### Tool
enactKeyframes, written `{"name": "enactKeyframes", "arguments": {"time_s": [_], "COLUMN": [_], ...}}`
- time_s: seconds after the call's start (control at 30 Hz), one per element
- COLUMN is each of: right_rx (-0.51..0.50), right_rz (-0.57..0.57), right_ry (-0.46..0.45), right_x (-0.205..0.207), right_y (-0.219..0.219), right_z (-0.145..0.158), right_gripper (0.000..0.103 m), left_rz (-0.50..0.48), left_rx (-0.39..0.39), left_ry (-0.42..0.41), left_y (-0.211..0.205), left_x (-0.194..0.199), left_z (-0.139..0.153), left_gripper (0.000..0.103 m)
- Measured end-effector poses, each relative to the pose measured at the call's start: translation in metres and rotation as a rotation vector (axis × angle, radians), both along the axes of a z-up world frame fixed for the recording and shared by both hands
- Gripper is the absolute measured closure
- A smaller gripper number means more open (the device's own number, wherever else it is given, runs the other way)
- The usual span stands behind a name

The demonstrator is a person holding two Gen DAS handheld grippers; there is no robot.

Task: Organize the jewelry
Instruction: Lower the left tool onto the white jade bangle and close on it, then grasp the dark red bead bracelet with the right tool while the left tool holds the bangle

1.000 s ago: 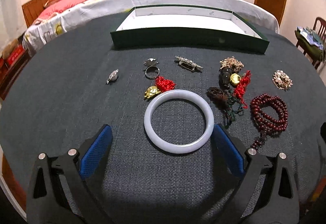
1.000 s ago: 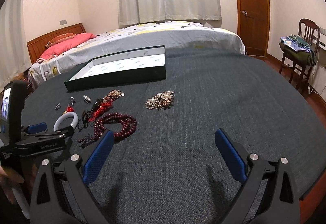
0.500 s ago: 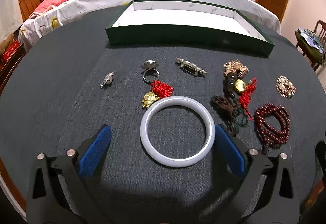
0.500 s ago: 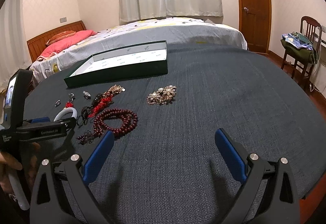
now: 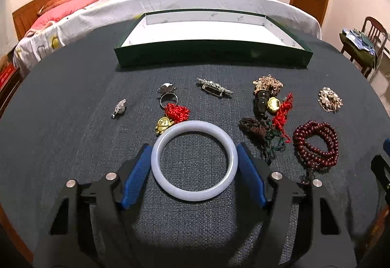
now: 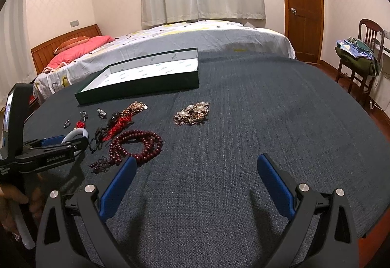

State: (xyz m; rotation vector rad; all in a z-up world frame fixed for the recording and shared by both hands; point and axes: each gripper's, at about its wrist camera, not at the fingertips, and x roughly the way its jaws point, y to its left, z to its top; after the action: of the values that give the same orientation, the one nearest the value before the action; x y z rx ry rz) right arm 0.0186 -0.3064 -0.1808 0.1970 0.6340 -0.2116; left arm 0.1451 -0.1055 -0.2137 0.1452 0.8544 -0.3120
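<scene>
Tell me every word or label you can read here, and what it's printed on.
"GenRobot.AI": on the side of the left gripper, seen in the right wrist view.
Small green marks printed on the box lining: too small to read.
Partial white lettering on the gripper's handle at the frame edge: cut off, unreadable.

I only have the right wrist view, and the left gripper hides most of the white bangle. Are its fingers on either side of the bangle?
Observer: Yes. The left gripper straddles the white bangle, with both blue pads against its outer rim.
Operator: Is anything touching the bangle?
Observer: A gold charm with a red knot sits against its far-left rim.
Operator: What is the small silver piece near the box?
Observer: A long bar brooch set with clear stones, lying apart from the rest.
</scene>
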Motion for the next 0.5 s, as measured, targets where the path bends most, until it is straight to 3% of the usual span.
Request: {"name": "enactKeyframes", "arguments": {"time_s": [0.5], "right_rx": [-0.026], "right_rz": [0.022], "right_ry": [0.021], "right_x": [0.012], "right_y": [0.012], "right_z": [0.001], "right_gripper": [0.007], "left_rz": [0.045], "left_rx": [-0.006], "left_ry": [-0.046], "left_y": [0.024], "left_x": [-0.016], "left_z": [0.012], "left_gripper": [0.034]}}
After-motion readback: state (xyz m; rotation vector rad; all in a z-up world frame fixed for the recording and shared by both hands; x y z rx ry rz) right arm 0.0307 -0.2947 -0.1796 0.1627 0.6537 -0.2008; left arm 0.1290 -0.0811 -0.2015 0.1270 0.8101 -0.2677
